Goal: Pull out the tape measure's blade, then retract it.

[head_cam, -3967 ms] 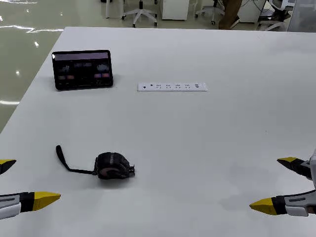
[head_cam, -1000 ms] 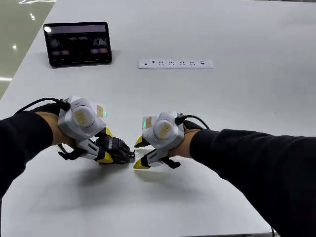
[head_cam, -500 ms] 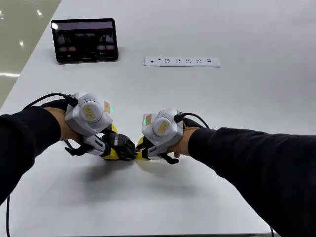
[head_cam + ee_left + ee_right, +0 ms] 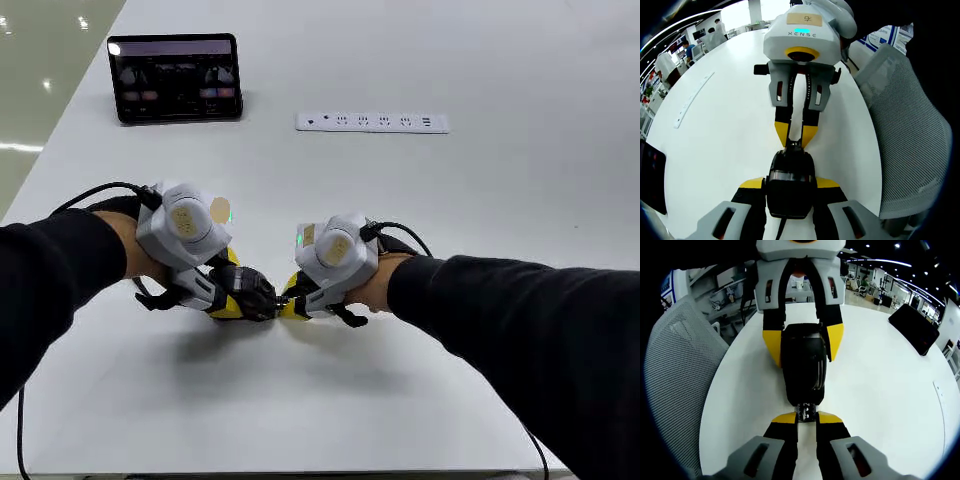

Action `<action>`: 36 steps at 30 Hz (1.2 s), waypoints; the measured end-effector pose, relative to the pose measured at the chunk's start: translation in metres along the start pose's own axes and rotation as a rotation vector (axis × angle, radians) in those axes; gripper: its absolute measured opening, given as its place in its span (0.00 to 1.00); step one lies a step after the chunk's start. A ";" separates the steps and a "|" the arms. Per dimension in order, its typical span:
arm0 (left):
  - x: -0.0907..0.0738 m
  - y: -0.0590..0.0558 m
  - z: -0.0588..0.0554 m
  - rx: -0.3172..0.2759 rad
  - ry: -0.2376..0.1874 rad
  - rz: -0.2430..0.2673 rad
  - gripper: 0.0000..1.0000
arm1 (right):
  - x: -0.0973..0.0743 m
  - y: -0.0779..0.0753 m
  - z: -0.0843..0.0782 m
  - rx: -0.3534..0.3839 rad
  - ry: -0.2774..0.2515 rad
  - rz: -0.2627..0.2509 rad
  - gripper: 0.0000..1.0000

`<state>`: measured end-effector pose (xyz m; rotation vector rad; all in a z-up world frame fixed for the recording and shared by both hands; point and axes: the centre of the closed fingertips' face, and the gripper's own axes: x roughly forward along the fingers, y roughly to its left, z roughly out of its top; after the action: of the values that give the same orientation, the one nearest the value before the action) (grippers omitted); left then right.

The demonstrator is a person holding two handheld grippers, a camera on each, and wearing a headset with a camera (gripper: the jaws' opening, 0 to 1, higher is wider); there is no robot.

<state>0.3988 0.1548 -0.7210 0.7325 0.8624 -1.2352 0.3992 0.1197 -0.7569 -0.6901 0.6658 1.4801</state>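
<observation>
Tape measure (image 4: 250,291) in left claw (image 4: 790,183); bare table (image 4: 500,190) rightward.

The left gripper (image 4: 230,284) and right gripper (image 4: 290,303), both clamped on the tape measure (image 4: 250,292), crowd each other at the centre, while bare table (image 4: 480,200) lies open all round, the tablet (image 4: 176,76) at 11 o'clock and power strip (image 4: 372,122) at 1 o'clock standing well apart.
</observation>
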 end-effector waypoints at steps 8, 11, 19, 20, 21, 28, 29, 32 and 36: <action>0.000 0.000 -0.001 -0.005 -0.004 0.002 0.32 | -0.008 0.000 -0.010 0.014 0.005 -0.007 0.07; 0.000 0.000 0.000 -0.009 -0.006 0.002 0.32 | -0.011 0.000 -0.015 0.025 0.009 -0.011 0.07; 0.000 0.001 -0.001 -0.016 -0.009 0.008 0.32 | -0.017 -0.001 -0.020 0.034 0.024 -0.014 0.08; 0.000 0.001 -0.001 -0.018 -0.008 0.010 0.32 | -0.017 -0.001 -0.020 0.033 0.024 -0.015 0.08; 0.000 0.001 -0.001 -0.020 -0.009 0.011 0.32 | -0.019 -0.002 -0.022 0.031 0.024 -0.021 0.08; 0.000 0.001 -0.001 -0.024 -0.008 0.010 0.32 | -0.025 -0.002 -0.030 0.048 0.023 -0.027 0.08; 0.000 0.001 -0.001 -0.022 -0.009 0.010 0.32 | -0.027 -0.001 -0.031 0.050 0.024 -0.027 0.08; -0.001 0.001 -0.001 -0.021 -0.012 0.010 0.32 | -0.029 -0.001 -0.034 0.051 0.026 -0.029 0.08; -0.001 0.001 0.000 -0.021 -0.013 0.012 0.32 | -0.035 -0.002 -0.041 0.056 0.035 -0.033 0.08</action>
<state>0.3992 0.1554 -0.7205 0.7111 0.8578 -1.2169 0.4024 0.0659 -0.7570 -0.6816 0.7169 1.4171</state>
